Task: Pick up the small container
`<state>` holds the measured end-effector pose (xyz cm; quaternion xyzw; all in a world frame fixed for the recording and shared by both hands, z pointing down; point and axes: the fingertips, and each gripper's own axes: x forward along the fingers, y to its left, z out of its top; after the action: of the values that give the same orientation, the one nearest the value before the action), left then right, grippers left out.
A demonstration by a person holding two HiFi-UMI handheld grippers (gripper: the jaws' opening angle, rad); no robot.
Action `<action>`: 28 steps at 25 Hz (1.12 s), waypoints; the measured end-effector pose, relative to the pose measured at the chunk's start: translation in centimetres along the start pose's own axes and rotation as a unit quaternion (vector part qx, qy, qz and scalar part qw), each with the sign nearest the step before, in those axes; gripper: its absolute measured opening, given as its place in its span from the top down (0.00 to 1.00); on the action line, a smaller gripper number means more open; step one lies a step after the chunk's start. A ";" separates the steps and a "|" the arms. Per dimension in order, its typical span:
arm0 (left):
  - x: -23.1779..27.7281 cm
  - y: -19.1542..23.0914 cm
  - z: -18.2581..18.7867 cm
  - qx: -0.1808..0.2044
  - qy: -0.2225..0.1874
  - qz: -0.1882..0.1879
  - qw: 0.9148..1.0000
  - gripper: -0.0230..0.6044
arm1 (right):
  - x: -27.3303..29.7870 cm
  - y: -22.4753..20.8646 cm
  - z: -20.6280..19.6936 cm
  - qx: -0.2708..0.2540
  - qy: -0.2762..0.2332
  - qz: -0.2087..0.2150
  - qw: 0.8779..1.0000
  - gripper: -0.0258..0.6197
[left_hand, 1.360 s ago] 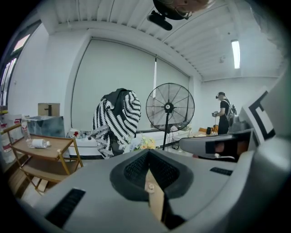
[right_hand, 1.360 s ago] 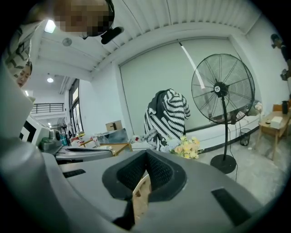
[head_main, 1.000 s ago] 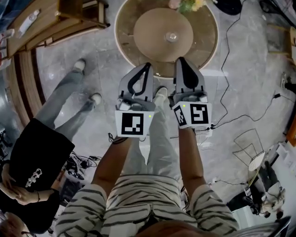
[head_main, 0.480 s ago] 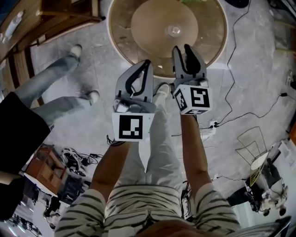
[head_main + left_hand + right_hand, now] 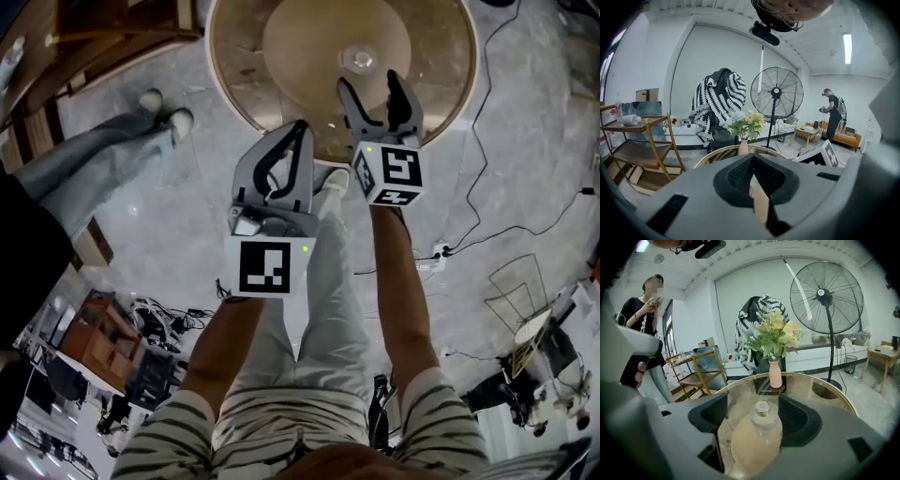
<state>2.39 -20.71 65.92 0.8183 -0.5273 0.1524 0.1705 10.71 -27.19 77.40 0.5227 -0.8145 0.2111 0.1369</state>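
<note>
**Small container stands dead ahead of the opening right gripper, not yet held**

The right gripper (image 5: pixel 368 86) reaches out over the round glass table (image 5: pixel 450 89), and its jaws are opening. The small container (image 5: pixel 757 439), a clear rounded bottle with a short neck and a pale cap, stands on the glass directly along the gripper's line of reach. In the right gripper view it sits framed in the gap between the two jaws, with neither pad pressing on it. In the head view it lies just beyond the jaw tips, slightly toward the left jaw's side of centre.

The bottle's long axis is upright, neck uppermost, so its broad belly faces the pads on either side. A vase of flowers (image 5: pixel 774 373) stands farther ahead on the same line, well beyond the bottle.

The left gripper (image 5: pixel 298 131) hangs back at the near rim of the table with its jaws together and nothing between them. It is farther from the bottle and off to its left.

Judgement: the right gripper is the nearer one. The grasp calls for a short straight advance and then closure across the belly.
</note>
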 end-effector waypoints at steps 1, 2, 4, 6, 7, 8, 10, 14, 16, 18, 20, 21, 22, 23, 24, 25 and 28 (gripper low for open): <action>0.3 0.0 -0.2 0.000 0.003 -0.001 1.000 0.96 | 0.5 -0.3 -0.5 0.001 0.004 0.000 1.000 0.44; 0.5 0.1 -0.5 0.001 0.007 -0.001 1.000 0.96 | 0.9 -0.5 -1.0 0.001 0.008 0.000 1.000 0.42; 1.0 0.3 -0.9 -0.001 0.011 -0.002 1.000 0.96 | 1.8 -0.9 -2.1 0.002 0.019 0.000 1.000 0.39; 1.5 0.6 -1.2 -0.003 0.014 -0.002 1.000 0.96 | 2.8 -1.3 -3.0 0.001 0.025 0.000 1.000 0.36; 1.9 0.7 -1.4 -0.003 0.016 -0.003 1.000 0.96 | 3.4 -1.5 -3.3 0.000 0.023 0.000 1.000 0.36; 2.3 0.8 -1.5 -0.003 0.017 -0.003 1.000 0.96 | 3.9 -1.7 -3.5 -0.002 0.022 0.000 1.000 0.35; 2.8 0.8 -1.8 -0.002 0.020 -0.005 1.000 0.96 | 4.8 -2.2 -4.0 -0.005 0.021 0.000 1.000 0.34; 3.0 0.9 -2.3 -0.001 0.026 -0.005 1.000 0.96 | 5.9 -2.5 -4.5 -0.013 0.023 0.000 1.000 0.32; 3.2 1.2 -2.6 -0.002 0.027 -0.004 1.000 0.96 | 6.6 -2.8 -4.8 -0.018 0.026 0.000 1.000 0.32; 3.4 1.6 -2.9 -0.005 0.025 -0.001 1.000 0.96 | 7.4 -2.9 -5.2 -0.023 0.029 0.003 0.999 0.32; 3.5 1.7 -3.3 -0.009 0.029 0.001 1.000 0.96 | 8.0 -2.9 -5.6 -0.029 0.032 0.005 0.999 0.31; 3.6 1.6 -3.4 -0.008 0.031 0.001 0.999 0.96 | 8.2 -3.0 -5.7 -0.031 0.033 0.005 0.999 0.31; 3.6 1.6 -3.5 -0.007 0.033 0.000 0.999 0.96 | 8.4 -3.1 -5.8 -0.033 0.034 0.005 0.999 0.31; 3.7 1.6 -3.6 -0.007 0.034 -0.001 0.999 0.96 | 8.7 -3.1 -5.9 -0.035 0.035 0.004 0.999 0.31; 3.6 1.6 -3.7 -0.008 0.034 -0.001 0.999 0.96 | 8.9 -3.1 -6.0 -0.037 0.037 0.003 0.999 0.31; 3.6 1.6 -3.7 -0.009 0.033 0.000 0.999 0.96 | 9.0 -3.1 -6.1 -0.038 0.039 0.004 0.998 0.31; 3.6 1.6 -3.6 -0.009 0.030 0.000 0.999 0.96 | 9.6 -3.2 -6.4 -0.043 0.044 0.002 0.998 0.31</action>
<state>2.07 -22.66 70.92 0.8116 -0.5234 0.1725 0.1938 9.65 -32.87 87.88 0.5049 -0.8170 0.1990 0.1949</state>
